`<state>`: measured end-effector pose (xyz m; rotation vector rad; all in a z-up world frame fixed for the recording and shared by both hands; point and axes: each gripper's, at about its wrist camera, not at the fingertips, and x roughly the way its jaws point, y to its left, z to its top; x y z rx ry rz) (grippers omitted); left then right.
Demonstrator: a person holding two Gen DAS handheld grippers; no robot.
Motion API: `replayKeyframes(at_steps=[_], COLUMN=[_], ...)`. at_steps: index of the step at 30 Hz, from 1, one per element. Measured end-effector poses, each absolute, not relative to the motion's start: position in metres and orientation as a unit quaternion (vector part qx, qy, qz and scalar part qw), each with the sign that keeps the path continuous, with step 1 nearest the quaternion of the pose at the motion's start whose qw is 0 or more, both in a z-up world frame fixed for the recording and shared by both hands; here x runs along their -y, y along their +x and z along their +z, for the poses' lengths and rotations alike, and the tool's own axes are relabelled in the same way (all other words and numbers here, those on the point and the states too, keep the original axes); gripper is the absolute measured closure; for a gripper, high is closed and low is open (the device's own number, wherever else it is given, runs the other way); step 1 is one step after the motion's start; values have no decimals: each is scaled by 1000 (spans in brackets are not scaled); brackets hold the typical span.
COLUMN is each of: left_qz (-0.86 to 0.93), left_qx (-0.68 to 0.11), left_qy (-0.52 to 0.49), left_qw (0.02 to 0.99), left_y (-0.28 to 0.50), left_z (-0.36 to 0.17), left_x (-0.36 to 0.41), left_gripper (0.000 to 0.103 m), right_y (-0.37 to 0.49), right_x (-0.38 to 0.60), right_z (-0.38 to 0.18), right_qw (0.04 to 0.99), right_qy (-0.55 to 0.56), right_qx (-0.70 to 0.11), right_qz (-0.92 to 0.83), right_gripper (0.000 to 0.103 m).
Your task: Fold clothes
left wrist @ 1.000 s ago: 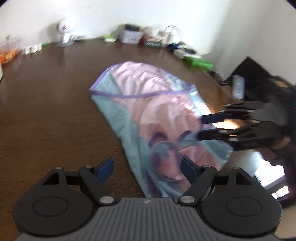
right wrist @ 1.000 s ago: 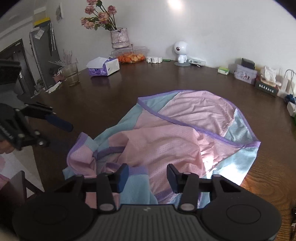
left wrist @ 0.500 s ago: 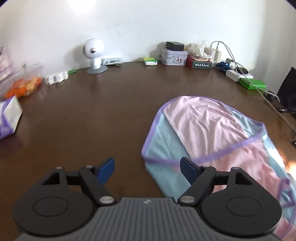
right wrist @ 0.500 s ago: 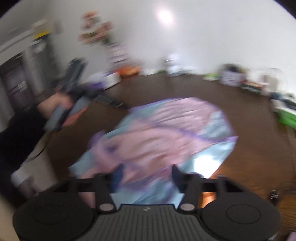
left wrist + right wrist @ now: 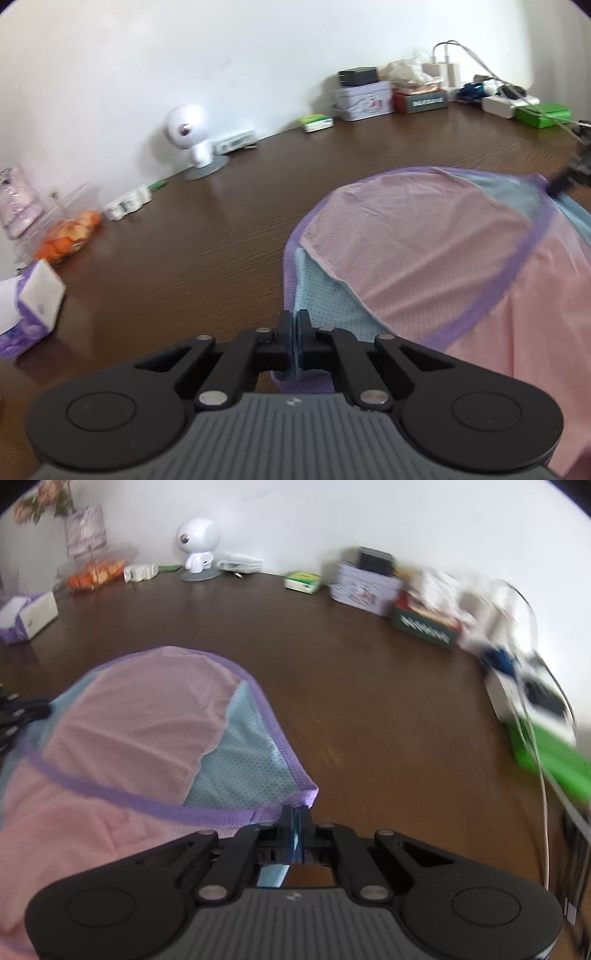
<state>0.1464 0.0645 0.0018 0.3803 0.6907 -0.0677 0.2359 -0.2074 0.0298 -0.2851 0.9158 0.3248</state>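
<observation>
Left wrist view, from the left: a purple-and-white tissue box sat at 9 o'clock on the brown table, with a clear container of orange fruit beyond it at 10 o'clock. A white round-headed figurine stood at 11 o'clock against the wall. The left gripper occupied 6 o'clock, its jaws pressed together on the light-blue, purple-trimmed edge of the garment. The garment, pink with blue side panels, spread from the gripper toward 3 o'clock, lying on the table. At 1 o'clock a white tin and a green box lined the wall. The dark fingertips of the right gripper met the garment's far corner at 2 o'clock; this view did not resolve their gap.

Right wrist view, from the left: the left gripper appeared only as dark fingers at 9 o'clock, at the garment's left edge. A vase of pink flowers at 11 o'clock was visible here in full, whereas the left view showed only its base. The right gripper at 6 o'clock was closed on the garment's purple-hemmed blue corner, with blue fabric showing between the jaws. White chargers and cables at 3 o'clock were blurred.
</observation>
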Motion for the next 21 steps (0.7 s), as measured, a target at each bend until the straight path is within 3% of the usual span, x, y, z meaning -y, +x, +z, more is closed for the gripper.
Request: replayKeyframes(at_steps=[7,15,21], left_qz=[74,149,169], left_qx=[-356,-385,-341], left_qy=[142,108,-1], left_qw=[921,904,925], left_y=[70,9,-9], left_z=[-1,5,29], left_x=[-98,-117,-148], left_gripper=[101,100,93], right_y=[346,307,263], right_x=[27,-138,-71], right_z=[22,29,87], right_qw=[831,770,784], right_qy=[-284,-338,-307], right_qx=[-388,-341,-310], right_qz=[279,420,441], right_gripper=[103,103,81])
